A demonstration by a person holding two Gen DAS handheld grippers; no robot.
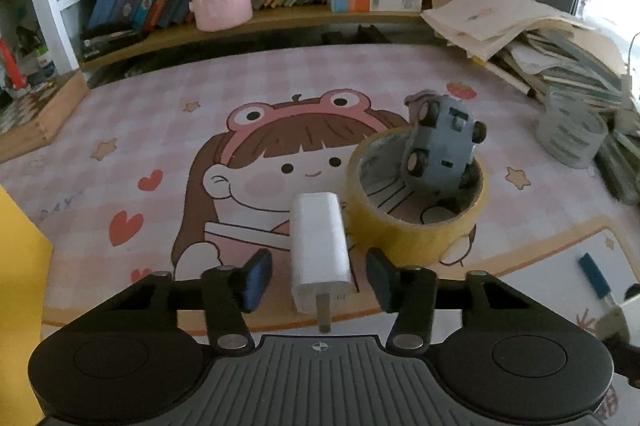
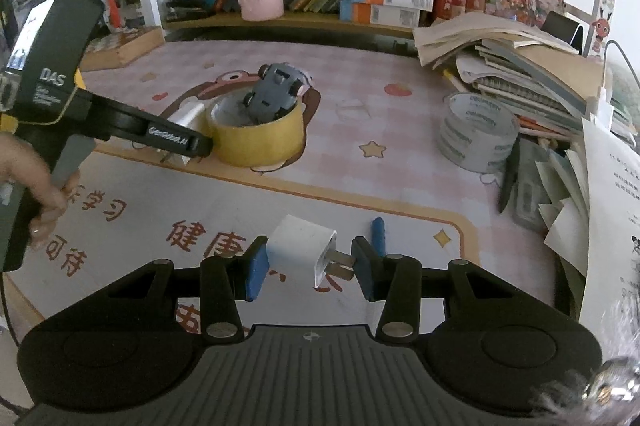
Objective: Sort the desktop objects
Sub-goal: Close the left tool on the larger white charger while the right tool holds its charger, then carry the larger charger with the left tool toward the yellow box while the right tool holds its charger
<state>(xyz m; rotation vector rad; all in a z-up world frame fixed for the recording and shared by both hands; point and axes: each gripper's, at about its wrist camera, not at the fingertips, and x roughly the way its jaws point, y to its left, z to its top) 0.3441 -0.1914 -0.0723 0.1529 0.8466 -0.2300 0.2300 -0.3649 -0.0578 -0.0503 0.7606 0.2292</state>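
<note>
Chargers, two white plug adapters, one at each pair of tongs.

Left gripper [image 1: 319,278]: jaws apart, long white charger [image 1: 320,246] lying between them, untouched, prongs toward the camera. Just ahead to its right, yellow tape roll [image 1: 416,222] with grey toy car [image 1: 440,146] tilted inside. Right gripper [image 2: 308,268]: jaws apart around square white charger [image 2: 300,250]; contact cannot be told. Blue pen [image 2: 378,232] beyond its right finger.
</note>
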